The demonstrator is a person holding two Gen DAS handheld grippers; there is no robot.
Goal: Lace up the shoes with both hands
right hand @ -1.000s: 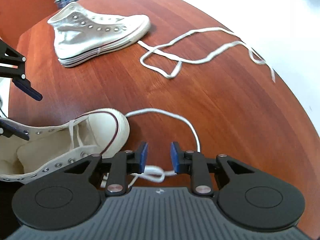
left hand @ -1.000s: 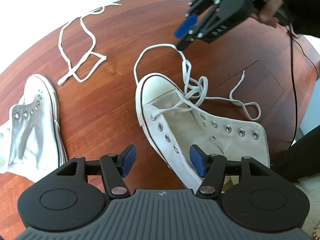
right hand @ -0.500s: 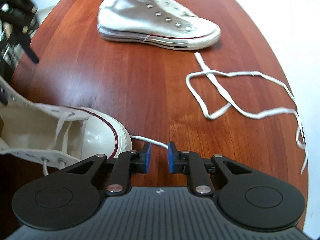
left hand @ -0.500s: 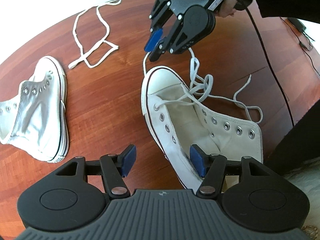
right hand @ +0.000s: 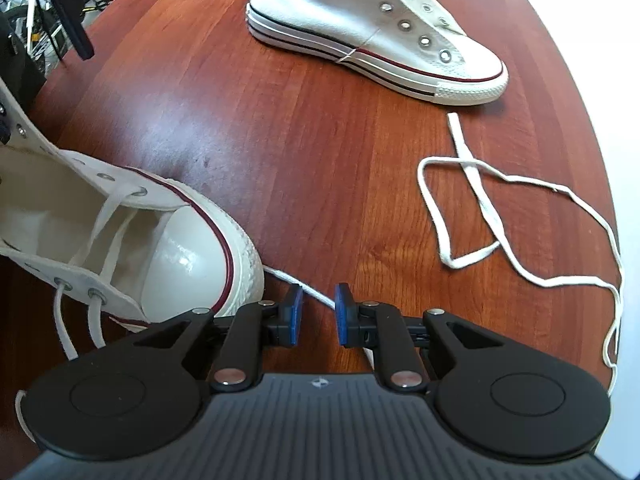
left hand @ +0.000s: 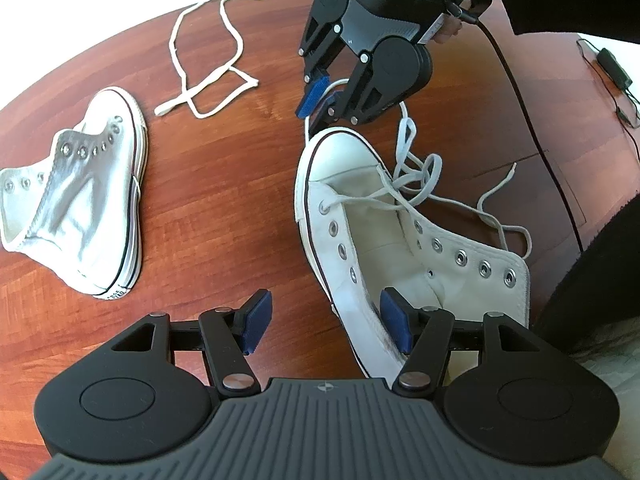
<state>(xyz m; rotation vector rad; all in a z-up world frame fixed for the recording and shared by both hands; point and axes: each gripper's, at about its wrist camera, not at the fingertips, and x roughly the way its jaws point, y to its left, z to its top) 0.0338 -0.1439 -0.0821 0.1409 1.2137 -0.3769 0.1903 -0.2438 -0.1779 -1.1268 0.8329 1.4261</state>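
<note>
A white high-top shoe (left hand: 360, 216) lies open on the wooden table, with its lace (left hand: 424, 184) through the eyelets nearest the toe and tangled loose on the right. My left gripper (left hand: 324, 326) is open, straddling the shoe's left side wall near the ankle. My right gripper (right hand: 318, 314) hovers low by the shoe's toe (right hand: 192, 256), jaws narrowly open around a strand of the lace (right hand: 296, 284) without clamping it. It also shows in the left wrist view (left hand: 320, 100).
A second white shoe (left hand: 80, 200) lies on its side at the left, seen too in the right wrist view (right hand: 372, 28). A loose spare lace (right hand: 500, 232) lies on the table (right hand: 320, 140) near its rounded edge. A black cable (left hand: 520, 100) runs across at the right.
My right gripper has moved down to the toe of the shoe and its jaws have opened slightly around the lace strand. My left gripper stays open at the shoe's side.
</note>
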